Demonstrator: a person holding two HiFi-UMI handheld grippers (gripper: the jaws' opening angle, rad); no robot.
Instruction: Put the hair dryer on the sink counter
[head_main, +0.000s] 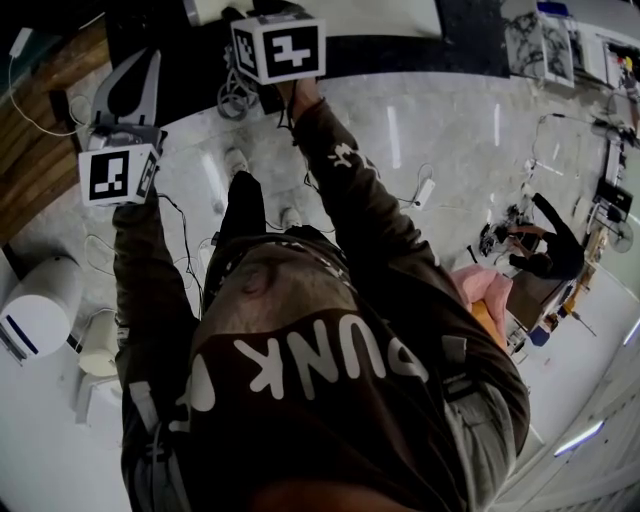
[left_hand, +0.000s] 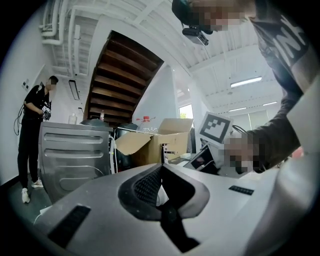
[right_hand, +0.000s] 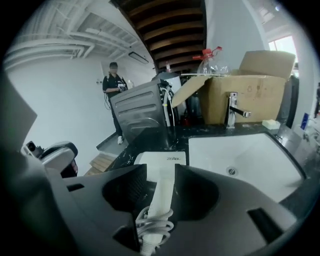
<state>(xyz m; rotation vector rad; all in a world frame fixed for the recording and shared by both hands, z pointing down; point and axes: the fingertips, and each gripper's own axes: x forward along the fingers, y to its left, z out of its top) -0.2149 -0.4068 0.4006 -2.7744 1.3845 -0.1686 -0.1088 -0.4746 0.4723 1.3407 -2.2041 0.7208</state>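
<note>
A white hair dryer (right_hand: 159, 192) sits between the jaws of my right gripper (right_hand: 161, 169), which is shut on its handle. Its boxy head reaches out over the black sink counter (right_hand: 145, 136), and its coiled cord (right_hand: 152, 225) bunches near the jaws. The white sink basin (right_hand: 240, 150) lies just to the right of it. In the head view the cord (head_main: 237, 95) dangles below the right gripper's marker cube (head_main: 278, 47). My left gripper (head_main: 130, 88) is held out at the left, apart from the dryer. Its jaws (left_hand: 161, 170) meet with nothing held.
A faucet (right_hand: 231, 110) and a cardboard box (right_hand: 245, 85) stand behind the basin. A grey metal appliance (right_hand: 141, 107) sits at the counter's far left, and a person (right_hand: 114, 90) stands beyond it. Cables (head_main: 420, 190) trail over the floor below.
</note>
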